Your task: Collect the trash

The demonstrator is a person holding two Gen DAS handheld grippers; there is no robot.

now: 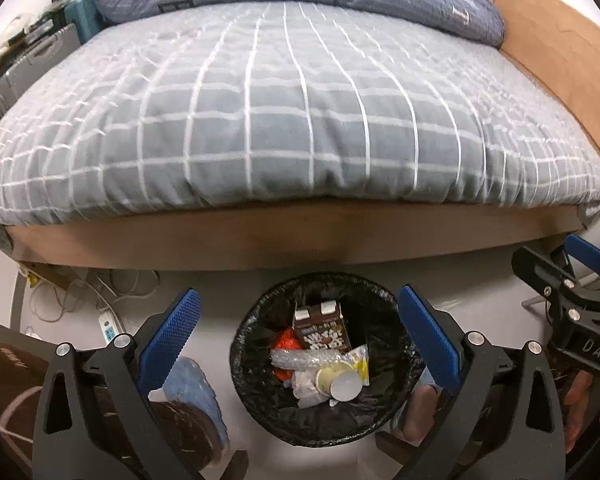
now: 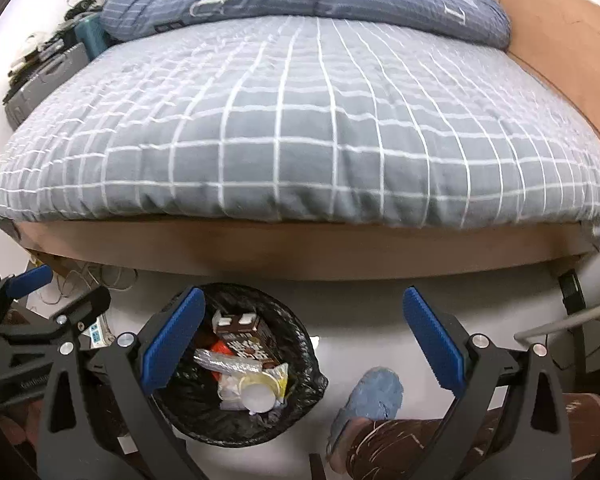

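Bed [image 1: 284, 112] fronts pale floor [image 2: 360, 312]; bin [image 1: 324, 432] below, both tools spread, empty.

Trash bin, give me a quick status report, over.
Left hand-held gripper open, empty, over trash bin. Right hand-held gripper open, empty. Bin holds carton, paper cup, wrappers. Nothing blocking.

Carton [image 1: 321, 330] in bin [image 1: 252, 344]; bed [image 1: 284, 120] behind.

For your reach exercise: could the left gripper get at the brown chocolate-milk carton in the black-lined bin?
Probably yes: the left gripper hangs open above the bin, and the carton lies uncovered on top.
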